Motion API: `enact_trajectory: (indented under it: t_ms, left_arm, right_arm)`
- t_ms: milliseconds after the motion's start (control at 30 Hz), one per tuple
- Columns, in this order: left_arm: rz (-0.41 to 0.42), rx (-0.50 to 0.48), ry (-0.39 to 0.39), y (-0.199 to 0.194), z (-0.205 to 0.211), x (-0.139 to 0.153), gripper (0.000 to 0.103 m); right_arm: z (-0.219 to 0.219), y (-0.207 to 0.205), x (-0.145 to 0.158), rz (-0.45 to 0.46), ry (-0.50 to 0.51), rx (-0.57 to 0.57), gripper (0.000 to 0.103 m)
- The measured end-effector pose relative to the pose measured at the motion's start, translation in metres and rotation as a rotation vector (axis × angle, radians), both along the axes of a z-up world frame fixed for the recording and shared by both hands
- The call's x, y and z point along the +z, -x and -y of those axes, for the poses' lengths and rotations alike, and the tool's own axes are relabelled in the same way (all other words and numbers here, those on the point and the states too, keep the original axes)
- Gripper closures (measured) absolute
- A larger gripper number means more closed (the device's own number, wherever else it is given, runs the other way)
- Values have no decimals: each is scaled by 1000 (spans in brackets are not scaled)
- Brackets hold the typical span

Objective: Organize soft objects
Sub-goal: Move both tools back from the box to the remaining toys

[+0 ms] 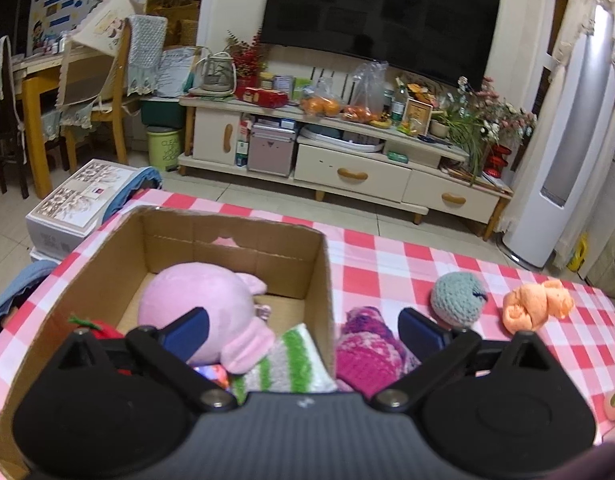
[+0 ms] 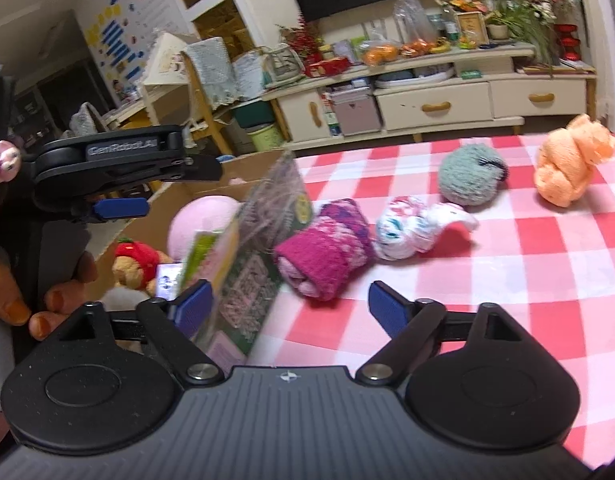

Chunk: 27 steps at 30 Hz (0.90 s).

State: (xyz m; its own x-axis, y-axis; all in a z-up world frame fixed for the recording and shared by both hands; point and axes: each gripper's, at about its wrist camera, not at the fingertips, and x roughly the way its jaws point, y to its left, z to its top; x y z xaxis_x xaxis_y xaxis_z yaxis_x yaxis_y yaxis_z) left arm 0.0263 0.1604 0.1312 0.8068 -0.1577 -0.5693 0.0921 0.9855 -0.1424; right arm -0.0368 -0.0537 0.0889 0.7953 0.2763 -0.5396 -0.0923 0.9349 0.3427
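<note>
A cardboard box [image 1: 319, 280] stands on the checked tablecloth [image 1: 387, 268]. It holds a pink plush [image 1: 195, 300], a strawberry-capped bear [image 2: 135, 260] and a green-and-white striped sock roll [image 1: 295, 360]. My left gripper [image 1: 303, 330] is open and straddles the box's right wall, with the striped roll below its jaws, untouched. Just outside that wall lies a magenta sock roll [image 2: 327, 248]. Further right are a white patterned sock [image 2: 419, 228], a grey-blue crocheted ball [image 2: 471, 178] and an orange cloth bundle [image 2: 571, 164]. My right gripper [image 2: 291, 306] is open over the box corner, short of the magenta roll.
Beyond the table's far edge are tiled floor and a cluttered TV cabinet [image 1: 347, 172]. A white carton [image 1: 75, 200] sits on the floor to the left, and a tall white air conditioner [image 1: 567, 152] to the right. A person's hand [image 2: 27, 300] holds the left gripper.
</note>
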Motion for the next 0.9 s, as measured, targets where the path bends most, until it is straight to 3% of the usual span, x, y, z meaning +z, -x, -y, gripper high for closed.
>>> enact_trajectory:
  t_ms: [900]
  left_arm:
    - [12,-162,-142,6,78,-22,1]
  right_arm:
    - [65,17,-15,17,-39,-310,0]
